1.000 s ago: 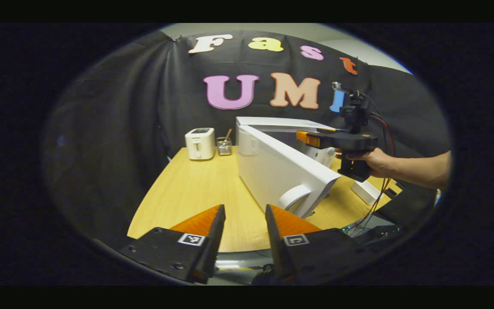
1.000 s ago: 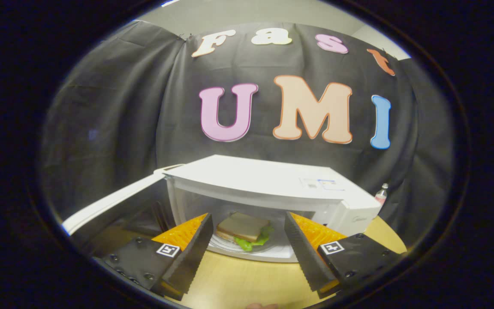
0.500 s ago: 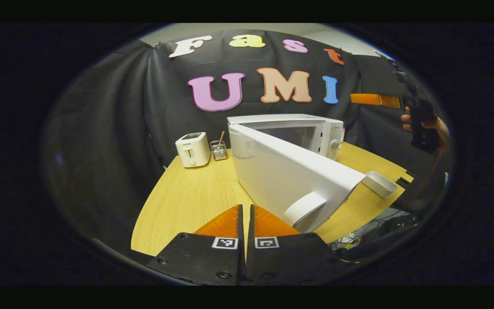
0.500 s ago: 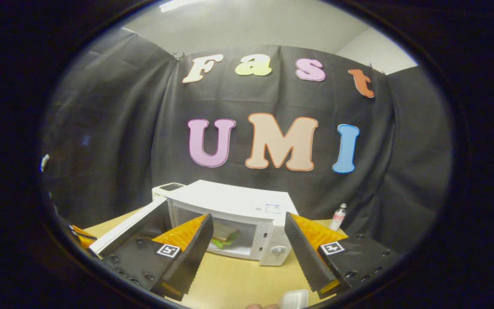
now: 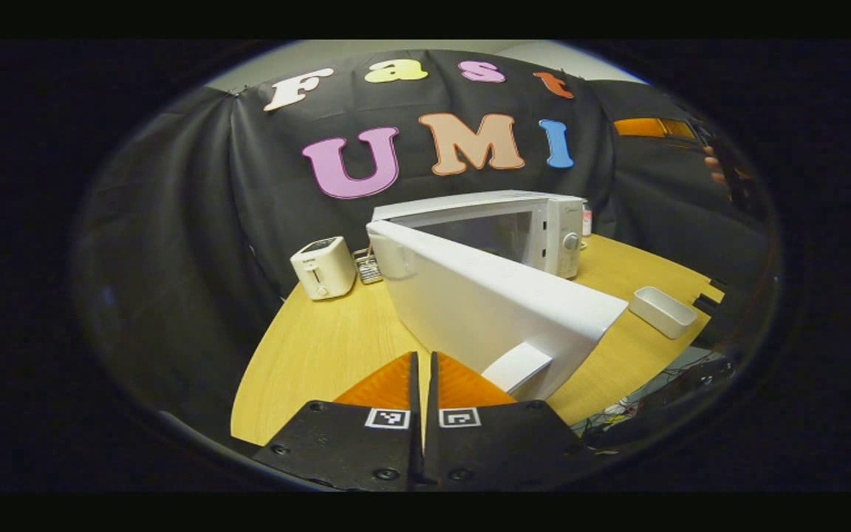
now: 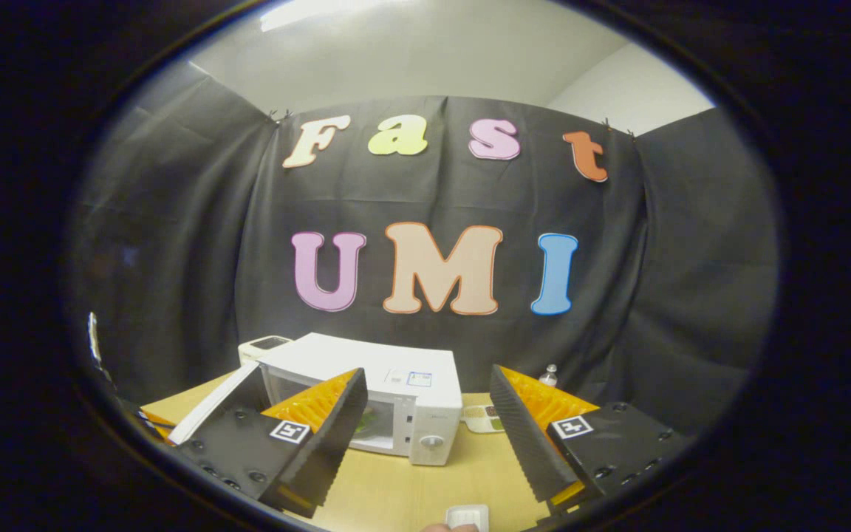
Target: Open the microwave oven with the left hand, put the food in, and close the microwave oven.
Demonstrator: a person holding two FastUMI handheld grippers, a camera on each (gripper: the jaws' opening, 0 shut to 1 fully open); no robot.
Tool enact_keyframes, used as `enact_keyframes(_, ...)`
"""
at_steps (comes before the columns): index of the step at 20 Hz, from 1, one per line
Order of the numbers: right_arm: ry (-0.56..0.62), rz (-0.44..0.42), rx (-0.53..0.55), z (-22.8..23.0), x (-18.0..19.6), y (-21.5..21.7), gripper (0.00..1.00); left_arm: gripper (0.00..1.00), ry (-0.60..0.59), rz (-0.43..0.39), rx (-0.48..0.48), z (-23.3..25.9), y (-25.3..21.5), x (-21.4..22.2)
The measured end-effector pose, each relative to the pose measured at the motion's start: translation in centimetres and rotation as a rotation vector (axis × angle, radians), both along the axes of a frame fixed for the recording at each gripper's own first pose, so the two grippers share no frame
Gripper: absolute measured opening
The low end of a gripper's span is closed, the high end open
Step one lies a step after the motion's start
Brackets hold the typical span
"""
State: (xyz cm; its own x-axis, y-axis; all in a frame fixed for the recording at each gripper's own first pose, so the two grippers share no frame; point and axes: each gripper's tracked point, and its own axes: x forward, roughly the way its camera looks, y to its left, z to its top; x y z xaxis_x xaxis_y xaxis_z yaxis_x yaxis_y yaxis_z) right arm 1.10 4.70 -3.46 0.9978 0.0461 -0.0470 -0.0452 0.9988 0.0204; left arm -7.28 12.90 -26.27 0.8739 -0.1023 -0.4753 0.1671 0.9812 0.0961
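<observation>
Microwave door [image 5: 492, 310] stands swung open just beyond the pressed-together left tool [image 5: 422, 369]; right tool [image 6: 425, 414] is spread.

My left gripper view: low over table [image 5: 307, 355], near outer face of open microwave door [image 5: 484, 310], which stands just beyond and right of my fingers (handle close by fingertips). Faces booth wall. My right gripper view: higher, well back, facing microwave [image 6: 396, 384] front-on beyond left finger. Both views share microwave, door, toaster [image 5: 322, 267], tabletop, wall.
</observation>
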Motion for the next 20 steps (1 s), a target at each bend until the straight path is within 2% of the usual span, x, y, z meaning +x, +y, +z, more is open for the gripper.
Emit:
enact_keyframes(9, -0.047, 0.025, 0.027, 3.1, 0.9, -5.1, 0.96, 0.0, 0.0, -0.002, -0.022, 0.3, -7.4, 2.5)
enact_keyframes(16, -0.067, 0.008, 0.06, 4.8, 1.0, -8.9, 0.96, 0.01, -0.018, -0.009, -0.076, 0.7, -12.2, 7.0)
enact_keyframes(20, -0.069, -0.009, 0.048, 5.0, 1.0, -10.9, 0.96, 0.0, -0.017, -0.012, -0.071, 0.5, -13.8, 9.4)
